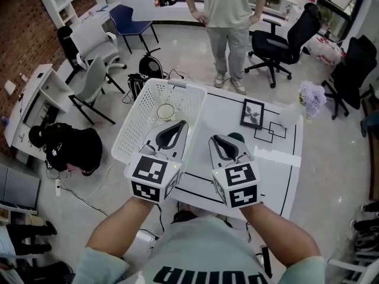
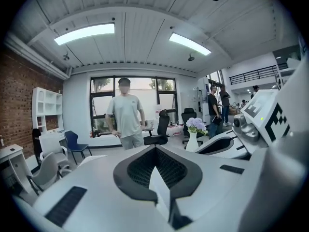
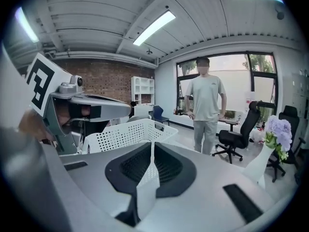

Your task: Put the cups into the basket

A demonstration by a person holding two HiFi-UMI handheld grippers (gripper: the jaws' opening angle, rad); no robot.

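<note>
Both the left gripper (image 1: pixel 179 125) and the right gripper (image 1: pixel 217 139) are held shut and empty, one cup (image 1: pixel 165 112) is seen inside the white basket (image 1: pixel 127 136), and the dark cup-like object (image 1: pixel 236 137) beyond the right jaws could be toppled if approached unopened.

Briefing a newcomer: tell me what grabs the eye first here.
The left gripper and right gripper, each bearing a black-and-white marker cube, fill the foreground, jaws shut and empty. Beyond the left one, a white perforated basket sits at the left end of the table with a pale cup inside.
</note>
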